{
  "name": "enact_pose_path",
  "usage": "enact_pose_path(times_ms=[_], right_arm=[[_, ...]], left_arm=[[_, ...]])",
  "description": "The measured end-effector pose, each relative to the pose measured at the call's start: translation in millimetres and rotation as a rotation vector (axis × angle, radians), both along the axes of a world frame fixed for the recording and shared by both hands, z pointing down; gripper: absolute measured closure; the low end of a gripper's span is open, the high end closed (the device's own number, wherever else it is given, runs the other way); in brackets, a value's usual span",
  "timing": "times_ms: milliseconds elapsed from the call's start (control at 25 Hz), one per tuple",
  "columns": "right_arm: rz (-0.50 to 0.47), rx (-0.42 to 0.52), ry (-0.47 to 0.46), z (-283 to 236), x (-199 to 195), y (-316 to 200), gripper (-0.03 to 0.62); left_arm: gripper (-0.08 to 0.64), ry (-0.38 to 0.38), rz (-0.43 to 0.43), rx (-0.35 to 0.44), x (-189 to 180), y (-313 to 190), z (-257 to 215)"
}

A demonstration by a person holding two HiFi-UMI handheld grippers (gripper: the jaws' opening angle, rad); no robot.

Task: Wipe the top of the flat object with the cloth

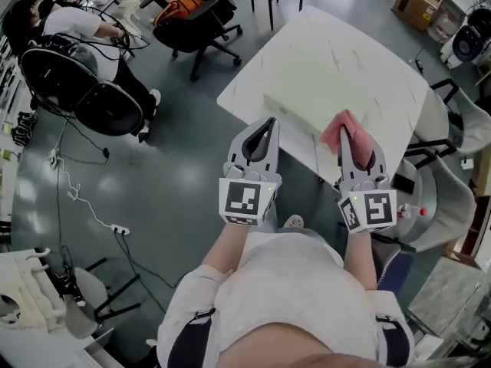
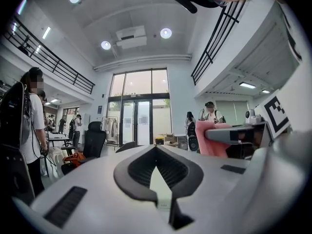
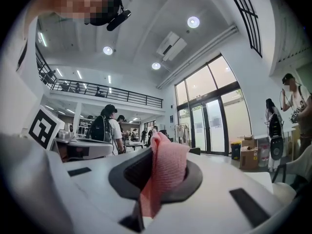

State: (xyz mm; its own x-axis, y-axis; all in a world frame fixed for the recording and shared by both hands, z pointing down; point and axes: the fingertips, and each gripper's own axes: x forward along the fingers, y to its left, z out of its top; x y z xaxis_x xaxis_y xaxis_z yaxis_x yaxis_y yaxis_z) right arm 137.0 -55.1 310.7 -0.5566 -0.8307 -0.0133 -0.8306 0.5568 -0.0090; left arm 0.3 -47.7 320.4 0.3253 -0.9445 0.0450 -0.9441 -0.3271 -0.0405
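Note:
A pale flat box (image 1: 301, 110) lies on the white table (image 1: 345, 52), near its front edge. My right gripper (image 1: 343, 131) is shut on a pink cloth (image 1: 336, 129), which bunches out above the fingertips just short of the box's near right end. The right gripper view shows the cloth (image 3: 165, 172) pinched between the dark pads of the right gripper (image 3: 155, 152). My left gripper (image 1: 269, 123) is shut on nothing, level with the table's near corner and left of the box. In the left gripper view, the left gripper (image 2: 156, 147) has its tips together, and the pink cloth (image 2: 207, 140) shows at right.
A person sits in a black chair (image 1: 77, 90) at the upper left, with another black office chair (image 1: 196, 25) beyond. Cables and a power strip (image 1: 119, 228) lie on the floor. A grey chair (image 1: 441, 198) stands right of the table, and cardboard boxes (image 1: 418, 2) sit at the back right.

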Motion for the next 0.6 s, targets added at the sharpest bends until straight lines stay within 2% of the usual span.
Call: enact_pose_path(times_ms=[280,600], right_arm=[[-0.008,-0.019,0.028,6.0,-58.8,-52.4,0.555],[0.028,-0.024,0.035,8.8,-112.1,-116.0,0.555]], left_arm=[[0.546,0.003,0.011,-0.017,-52.0,-52.6,4.3],[0.545,0.005,0.056,-0.014,-102.7,-117.7,4.4]])
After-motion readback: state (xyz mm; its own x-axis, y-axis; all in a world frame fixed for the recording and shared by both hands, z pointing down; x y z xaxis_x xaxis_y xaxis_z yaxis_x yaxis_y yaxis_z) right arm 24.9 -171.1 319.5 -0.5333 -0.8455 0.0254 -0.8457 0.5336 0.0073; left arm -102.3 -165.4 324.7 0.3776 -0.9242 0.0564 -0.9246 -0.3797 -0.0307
